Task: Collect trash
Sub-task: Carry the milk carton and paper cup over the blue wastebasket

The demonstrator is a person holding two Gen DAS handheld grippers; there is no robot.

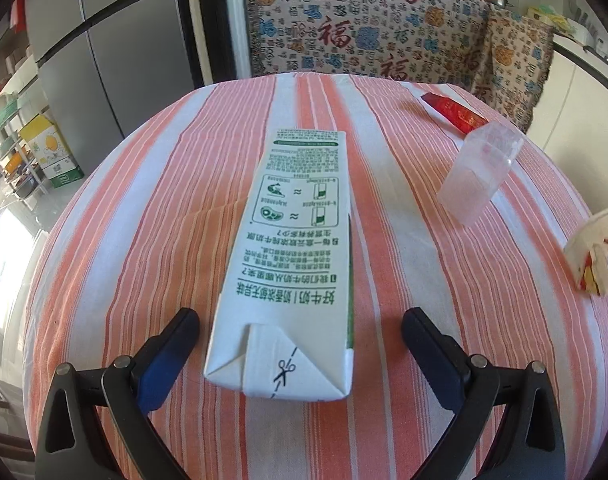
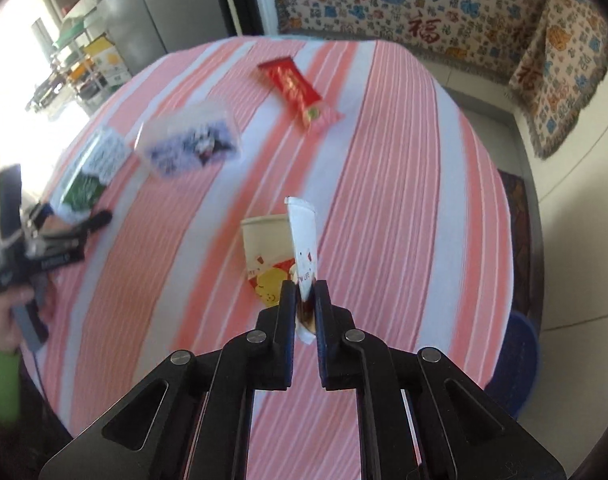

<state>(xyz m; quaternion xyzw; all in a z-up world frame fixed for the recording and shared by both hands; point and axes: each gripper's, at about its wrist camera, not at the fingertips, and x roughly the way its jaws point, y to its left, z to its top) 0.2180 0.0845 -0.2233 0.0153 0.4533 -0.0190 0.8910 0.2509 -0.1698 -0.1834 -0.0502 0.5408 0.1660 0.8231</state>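
Right jaws (image 2: 304, 286): I have them clenched on the wall of a paper cup (image 2: 282, 258), pads pinching its folded white side; the cup sits off the cloth, toward the near right part of the counter (image 2: 403, 168).

Left jaws (image 1: 300, 320): released, spread wide to either side of the near end of a milk carton (image 1: 296, 248), pads clear of it. The carton lies flat, lengthwise, mid-counter.

Outward: a clear plastic box (image 1: 479, 172) on its side toward the far right; beyond it a red wrapper (image 1: 453, 112) near the far edge.

Open room: I see bare striped cloth left of the carton out to the left edge, and between carton and box. A blue bin (image 2: 515, 360) stands below the right edge.
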